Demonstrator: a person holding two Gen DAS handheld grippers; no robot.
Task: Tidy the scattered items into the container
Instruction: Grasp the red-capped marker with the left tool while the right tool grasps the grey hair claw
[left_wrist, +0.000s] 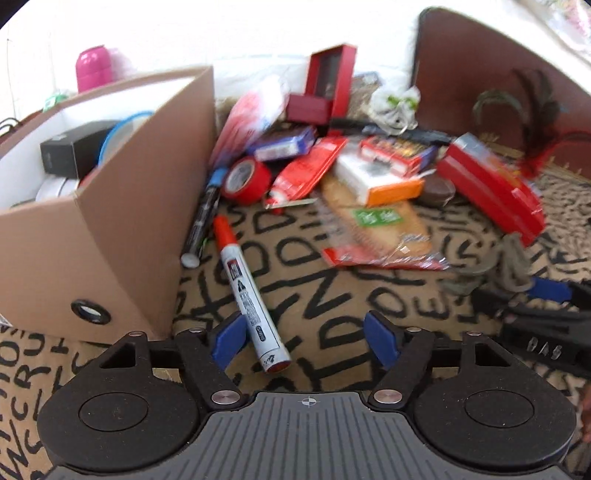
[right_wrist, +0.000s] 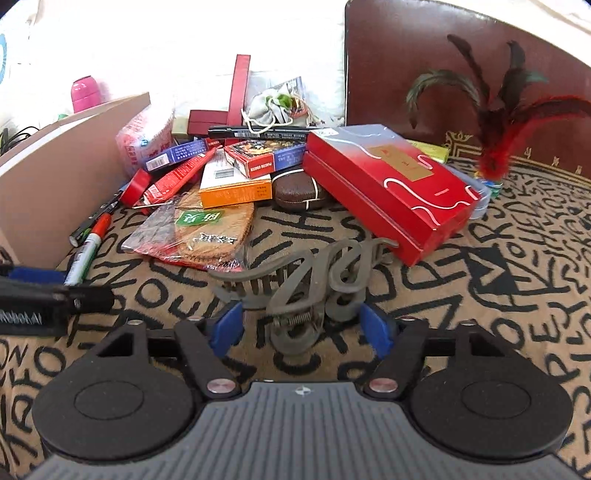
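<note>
In the left wrist view, the left tongs (left_wrist: 303, 341) are spread wide at lower centre around the white, red-capped marker pen (left_wrist: 246, 295); nothing is gripped. The brown cardboard box (left_wrist: 122, 206) is seen at left.

In the right wrist view, the right tongs (right_wrist: 301, 326) are held wide open, empty, astride the grey-green metal hair claw (right_wrist: 295, 284) at centre.

A tan cloth (right_wrist: 498, 295) with black letters carries all the things.

The cardboard box (left_wrist: 122, 236) stands on its left part. Beside the box wall lie a black pen (left_wrist: 201, 221) and a red-capped marker (left_wrist: 251, 299), close together. Further back a heap rests on the cloth: a roll of red tape (left_wrist: 245, 181), a clear snack packet (right_wrist: 207, 229), a big red box (right_wrist: 391, 195) and a brown case (right_wrist: 295, 190). A grey hair claw (right_wrist: 306, 280) lies nearer, apart from the heap. A feather shuttlecock (right_wrist: 493, 162) stands at the far right.
</note>
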